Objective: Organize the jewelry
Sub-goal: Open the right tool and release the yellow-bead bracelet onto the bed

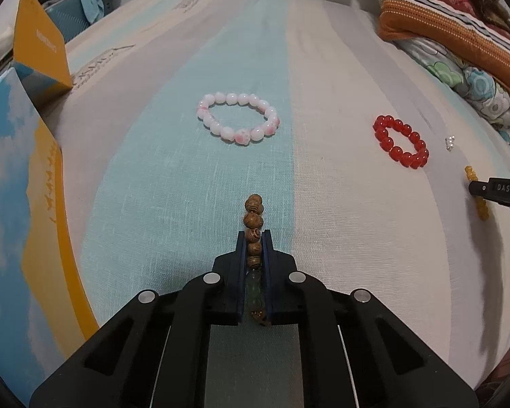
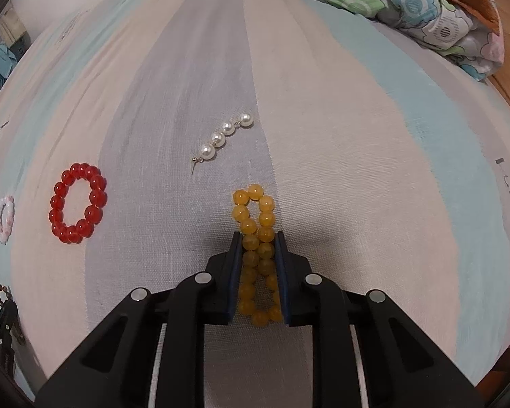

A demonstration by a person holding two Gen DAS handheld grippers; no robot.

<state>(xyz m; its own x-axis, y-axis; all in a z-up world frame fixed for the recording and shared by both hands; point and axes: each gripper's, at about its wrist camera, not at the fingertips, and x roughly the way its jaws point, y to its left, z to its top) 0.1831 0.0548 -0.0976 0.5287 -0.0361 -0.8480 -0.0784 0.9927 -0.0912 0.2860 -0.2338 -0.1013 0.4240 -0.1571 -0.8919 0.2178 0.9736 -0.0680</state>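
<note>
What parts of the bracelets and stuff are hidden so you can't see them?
- Wooden bracelet, left wrist view: its near part is hidden between the left gripper's fingers.
- Yellow bracelet, left wrist view: partly covered by the right gripper at the edge.
- Pearl earring, left wrist view: too small for detail.
- Pink bracelet, right wrist view: tiny and squashed near the edge.

Both wrist views skim the bedsheet (sharing red bracelet).

Four bead bracelets: pink-white, red, wooden, yellow, one pearl earring
</note>
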